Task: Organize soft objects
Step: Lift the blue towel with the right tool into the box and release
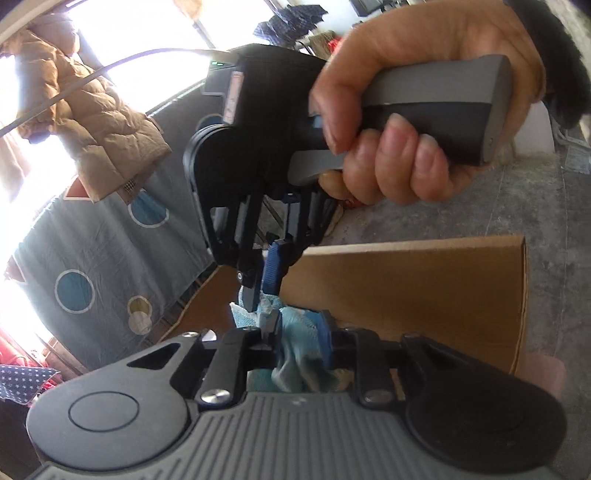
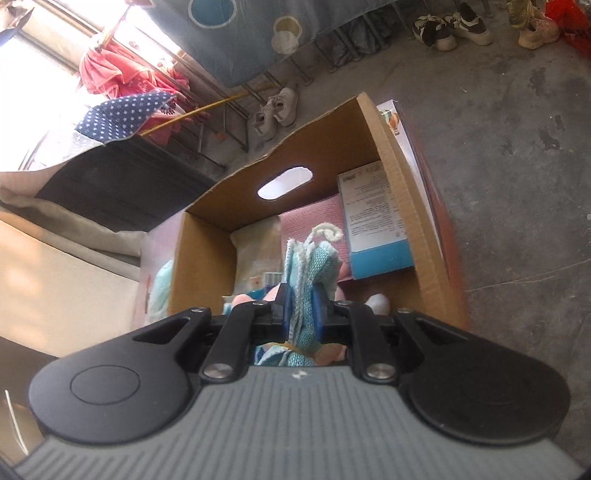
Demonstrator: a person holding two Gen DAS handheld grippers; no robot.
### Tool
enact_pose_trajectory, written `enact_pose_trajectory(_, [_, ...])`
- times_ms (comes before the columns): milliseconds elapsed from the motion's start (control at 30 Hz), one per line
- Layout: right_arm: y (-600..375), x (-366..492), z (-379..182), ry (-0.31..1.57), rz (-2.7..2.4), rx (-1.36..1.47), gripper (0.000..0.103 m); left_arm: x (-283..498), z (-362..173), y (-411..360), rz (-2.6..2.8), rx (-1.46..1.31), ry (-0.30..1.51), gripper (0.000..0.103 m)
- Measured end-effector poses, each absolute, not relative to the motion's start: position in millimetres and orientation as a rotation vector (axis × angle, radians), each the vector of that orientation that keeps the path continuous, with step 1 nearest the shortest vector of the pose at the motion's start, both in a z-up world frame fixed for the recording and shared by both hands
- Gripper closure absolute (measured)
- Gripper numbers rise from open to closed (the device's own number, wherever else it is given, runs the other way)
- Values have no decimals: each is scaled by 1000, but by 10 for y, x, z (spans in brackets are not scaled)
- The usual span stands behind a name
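Both hand-held grippers (image 1: 295, 332) (image 2: 301, 310) pinch towel (image 2: 314, 266) above box (image 2: 406, 192).

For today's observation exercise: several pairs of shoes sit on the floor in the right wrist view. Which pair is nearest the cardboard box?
The pale sneakers just beyond the cardboard box, beside the metal rack. The other shoes lie farther away, along the picture's top edge.

Grey concrete floor (image 2: 517, 155), stained. Bright window (image 1: 122, 33) blown out. Tan jacket (image 1: 92, 122) hanging, blue dotted sheet (image 1: 107, 266) draped below. Shoes (image 2: 454, 27) along wall.
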State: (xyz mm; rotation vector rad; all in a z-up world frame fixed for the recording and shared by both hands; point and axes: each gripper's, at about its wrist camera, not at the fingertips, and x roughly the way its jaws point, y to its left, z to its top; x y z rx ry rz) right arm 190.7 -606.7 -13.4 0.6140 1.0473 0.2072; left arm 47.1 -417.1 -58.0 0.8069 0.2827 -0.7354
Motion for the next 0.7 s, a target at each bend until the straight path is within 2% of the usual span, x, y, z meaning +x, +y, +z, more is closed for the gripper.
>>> enact_pose_trajectory(133, [-5914,2111,-262,1112,215,452,94,509,-682,-4229,-766,862,340,61])
enact_pose_trajectory(233, [-5794,2176,-210,1115,214,343,92,547,-662,-4205,-769,852,336,50])
enact_pose_trajectory(333, [-5752,2163,-130,1110,201,284,90,561,-673,-4181,-757,862,334,48])
enact_pose_trajectory(467, [-5761,2054,29,1078,169,253,78,525,-650,-4119,-748,866,342,43])
enact_pose_trajectory(700, [-5902,1642,394,986,135,365,77,488,-459,-3914,-732,835,383,39])
